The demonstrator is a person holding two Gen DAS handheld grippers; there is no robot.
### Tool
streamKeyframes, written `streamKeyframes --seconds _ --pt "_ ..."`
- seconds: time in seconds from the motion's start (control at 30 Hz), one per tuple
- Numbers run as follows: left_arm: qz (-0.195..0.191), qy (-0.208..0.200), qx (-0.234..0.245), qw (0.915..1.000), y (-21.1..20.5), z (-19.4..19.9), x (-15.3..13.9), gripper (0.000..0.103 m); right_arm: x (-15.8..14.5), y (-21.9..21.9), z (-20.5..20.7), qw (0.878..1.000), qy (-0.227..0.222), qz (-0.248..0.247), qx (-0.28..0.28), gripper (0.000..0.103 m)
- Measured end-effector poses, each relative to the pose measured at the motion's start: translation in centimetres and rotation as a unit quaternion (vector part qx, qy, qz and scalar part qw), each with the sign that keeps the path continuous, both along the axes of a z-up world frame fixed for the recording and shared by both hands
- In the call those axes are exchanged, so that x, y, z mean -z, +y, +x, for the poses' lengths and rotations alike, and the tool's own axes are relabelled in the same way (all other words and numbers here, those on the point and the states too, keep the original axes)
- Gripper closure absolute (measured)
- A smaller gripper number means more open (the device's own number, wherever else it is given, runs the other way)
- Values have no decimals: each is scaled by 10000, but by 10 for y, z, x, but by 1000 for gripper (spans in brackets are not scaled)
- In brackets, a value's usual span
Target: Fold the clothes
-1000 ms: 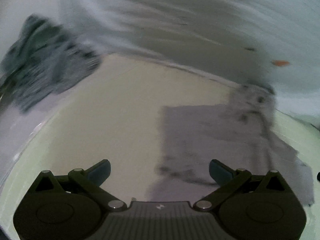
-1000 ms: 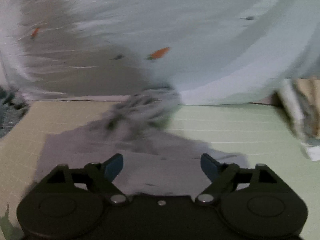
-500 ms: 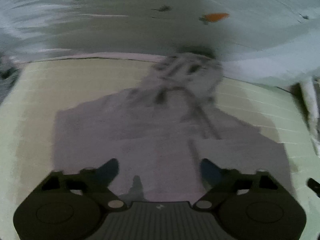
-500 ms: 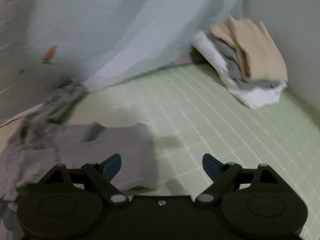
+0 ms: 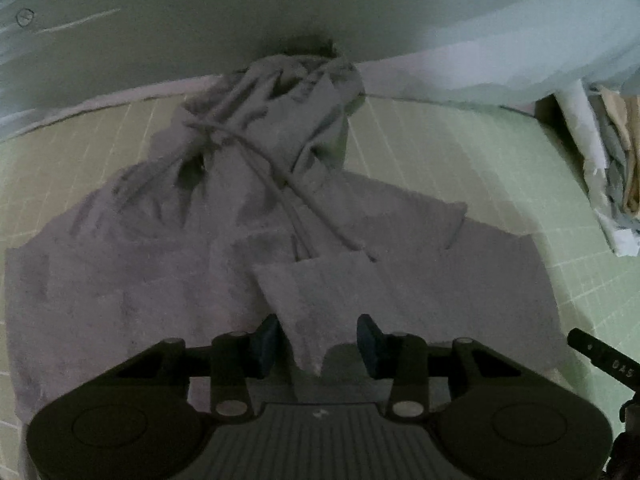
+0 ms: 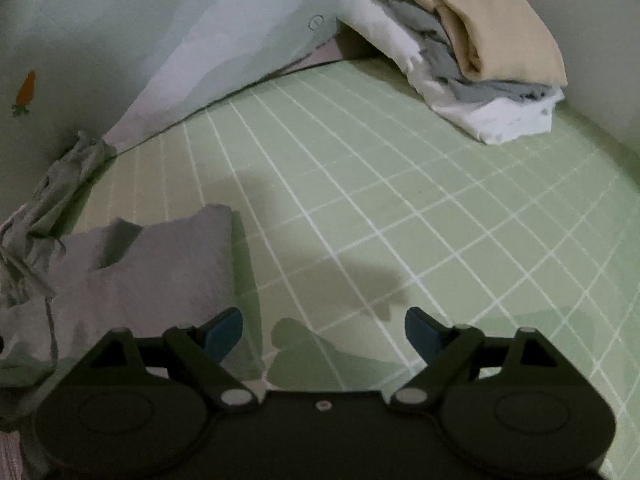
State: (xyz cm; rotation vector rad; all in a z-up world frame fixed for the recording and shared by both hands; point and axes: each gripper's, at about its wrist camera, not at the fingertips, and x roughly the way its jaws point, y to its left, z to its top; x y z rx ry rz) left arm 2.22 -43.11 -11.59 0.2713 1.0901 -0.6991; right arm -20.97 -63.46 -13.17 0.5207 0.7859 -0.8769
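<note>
Our left tongs (image 5: 318,338) stand partly open astride a folded corner of the grey hoodie (image 5: 168,280), gripping nothing; our right tongs (image 6: 324,332) gape wide over the bare green sheet (image 6: 420,208). The hoodie lies spread on the bed, hood bunched at the far edge. If we pinch here, the loose drawstring (image 5: 280,184) may drag and the flap unfold.

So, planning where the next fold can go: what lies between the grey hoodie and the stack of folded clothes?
Only bare green checked sheet lies between the grey hoodie and the stack of folded clothes, shown best in the right wrist view.
</note>
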Motion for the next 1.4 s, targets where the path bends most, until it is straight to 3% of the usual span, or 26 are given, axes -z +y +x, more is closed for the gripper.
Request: streamKeyframes --seconds 0.1,0.17,0.2,0.23,0.47,0.6,0.7,0.83,0.97,1.07,1.13,1.23,1.4 --pt "76 42 -4 10000 -4 2 2 58 2 -2 -3 10000 -2 30 61 14" --pt "59 37 43 10000 -5 2 3 65 1 -2 -5 10000 -10 31 83 14" --pt "8 22 55 10000 -5 2 1 94 1 -2 -6 10000 -18 32 89 14" --pt "-66 2 61 10000 -4 2 -1 97 0 -2 -6 10000 -23 32 87 14" --pt "-746 -310 111 9967 16 0 -40 97 -7 3 -5 9999 -63 -102 -70 14" --pt "-1132 -606 -574 9901 74 23 -71 97 -10 8 -2 9998 -70 -142 -130 14" --pt "-1413 -827 -1135 9799 121 42 -94 97 -12 13 1 9995 -51 -201 -219 14" --pt "-1779 -1117 -1876 9595 182 67 -124 97 -14 24 10 9988 36 -277 -399 14" --pt "-1092 -1401 -3029 9363 248 99 -109 93 -15 35 22 9972 142 -365 -631 14" --pt "-320 -1421 -3602 9215 278 111 -78 80 -15 44 33 9958 208 -393 -795 14" --pt "-228 -1211 -3566 9261 286 113 -59 72 -16 50 41 9947 242 -395 -922 14" --pt "-504 -819 -3406 9353 287 107 -38 62 -20 61 54 9917 293 -459 -1166 14" --pt "-614 -496 -2822 9561 261 101 -11 46 -21 75 74 9857 472 -470 -1550 13"
